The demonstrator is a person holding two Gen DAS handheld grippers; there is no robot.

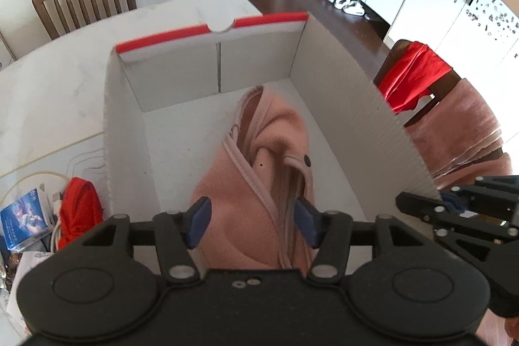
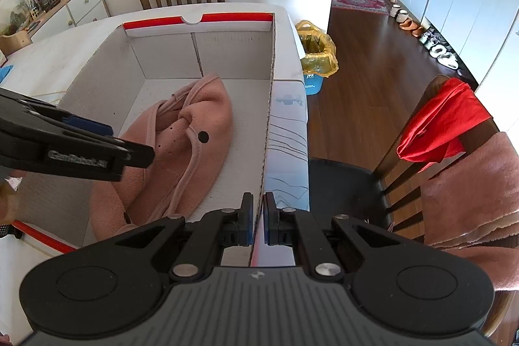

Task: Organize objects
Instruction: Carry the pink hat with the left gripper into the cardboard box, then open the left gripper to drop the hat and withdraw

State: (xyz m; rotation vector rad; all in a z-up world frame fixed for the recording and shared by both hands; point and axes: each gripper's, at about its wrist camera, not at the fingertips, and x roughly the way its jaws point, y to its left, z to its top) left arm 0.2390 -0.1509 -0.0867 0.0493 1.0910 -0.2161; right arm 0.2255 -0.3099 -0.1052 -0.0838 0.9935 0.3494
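Between the spread jaws of the left gripper a pink garment lies loose on the floor of the white cardboard box, pads clear of it. At three o'clock, the right gripper is clamped on the box's side wall. Beyond, at two o'clock, a red cloth drapes a chair.

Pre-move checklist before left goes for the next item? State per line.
1. Pink garment inside white box: ok.
2. Left gripper open, pads clear of the cloth: ok.
3. Right gripper shut on the box's right wall: ok.
4. Box upright on the table: ok.
5. Garment free of the left gripper's fingers: cannot tell, it lies between them.
6. Red cloth beside the box within reach: cannot tell.
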